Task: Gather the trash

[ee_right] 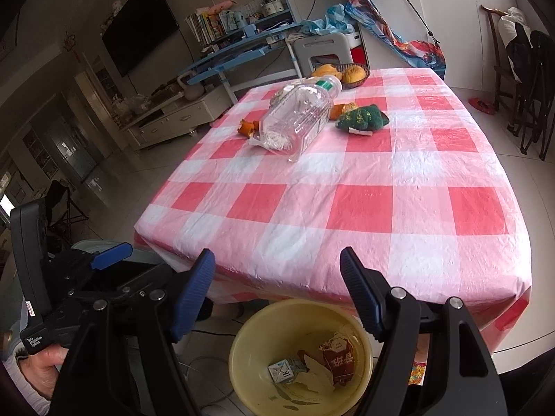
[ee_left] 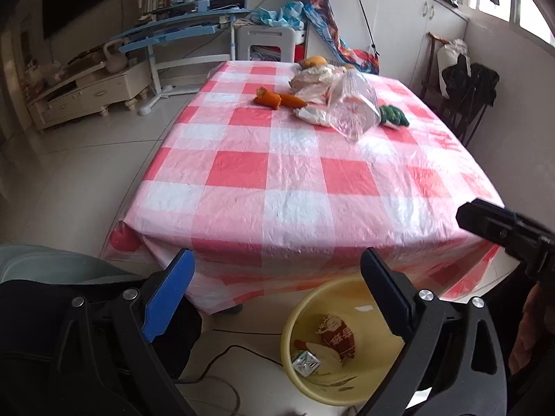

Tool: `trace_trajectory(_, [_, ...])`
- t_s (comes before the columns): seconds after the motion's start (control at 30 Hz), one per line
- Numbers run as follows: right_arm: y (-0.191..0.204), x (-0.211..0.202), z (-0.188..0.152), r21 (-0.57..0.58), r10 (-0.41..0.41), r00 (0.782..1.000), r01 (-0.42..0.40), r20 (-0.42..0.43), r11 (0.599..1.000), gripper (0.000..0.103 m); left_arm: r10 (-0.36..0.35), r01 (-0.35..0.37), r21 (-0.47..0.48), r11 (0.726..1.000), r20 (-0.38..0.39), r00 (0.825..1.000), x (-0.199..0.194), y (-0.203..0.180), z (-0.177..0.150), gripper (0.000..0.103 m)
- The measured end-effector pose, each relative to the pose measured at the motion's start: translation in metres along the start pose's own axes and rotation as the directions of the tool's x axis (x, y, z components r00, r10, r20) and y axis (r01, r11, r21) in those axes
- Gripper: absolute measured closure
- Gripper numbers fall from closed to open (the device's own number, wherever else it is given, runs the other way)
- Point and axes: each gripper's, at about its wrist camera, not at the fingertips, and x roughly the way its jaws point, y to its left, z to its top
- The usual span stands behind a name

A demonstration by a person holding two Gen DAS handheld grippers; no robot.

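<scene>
The trash was split between two places. Down on the floor, against the near edge of the table, stood a yellow bin (ee_right: 242,357), and in its bottom lay a red-brown snack wrapper (ee_right: 338,358), a small crushed carton (ee_right: 285,371) and some pale scraps. The rest sat toward the far end of the table: an empty clear plastic bottle (ee_right: 298,118) lying on its side with its green-banded cap end pointing away, a crumpled white wrapper (ee_left: 312,115) just beside it, and orange peel (ee_left: 277,100) a little to the left. A green knitted toy (ee_right: 362,119) lay just to the right of the bottle, and behind it stood a dark basket of oranges (ee_right: 353,74).

Both grippers hung over the bin, tilted downward toward it. The left gripper (ee_left: 277,294) stood spread wide with nothing between its fingers. The right gripper (ee_right: 277,291) was parted somewhat less and held nothing either; its blue pads (ee_right: 194,294) framed the bin's far rim. A hand (ee_right: 45,364) gripped the left tool's handle, seen from the right camera.

The table itself wore a pink-and-white checked plastic cloth (ee_right: 347,208) hanging over its edges. A blue desk (ee_right: 239,52) piled with books stood beyond the table, and a dark television (ee_right: 138,27) hung on the wall to the left.
</scene>
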Motion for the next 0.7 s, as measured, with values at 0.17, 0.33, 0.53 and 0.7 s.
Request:
trace_trajectory(0.17, [0.005, 0.01, -0.002, 0.01, 0.022, 0.999, -0.022, -0.023, 1.0, 0.031, -0.035, 0.044, -0.13, 0.991, 0.07, 0.997, -0.022, 0.015, 0.016, 0.009])
trace_trajectory(0.33, [0.025, 0.021, 0.005, -0.017, 0.084, 0.996, -0.084, -0.024, 0.996, 0.031, -0.018, 0.032, -0.217, 0.976, 0.068, 0.998, -0.019, 0.034, 0.009, 0.008])
trace_trajectory(0.53, [0.046, 0.061, 0.047, -0.043, 0.148, 0.989, -0.149, -0.029, 0.988, 0.031, -0.035, 0.058, -0.267, 0.962, 0.09, 0.995, -0.016, 0.042, 0.013, 0.008])
trace_trajectory(0.7, [0.045, 0.108, 0.081, -0.007, 0.177, 0.984, -0.178, -0.019, 0.984, 0.031, -0.028, 0.051, -0.304, 0.951, 0.078, 0.997, -0.008, 0.05, 0.017, 0.008])
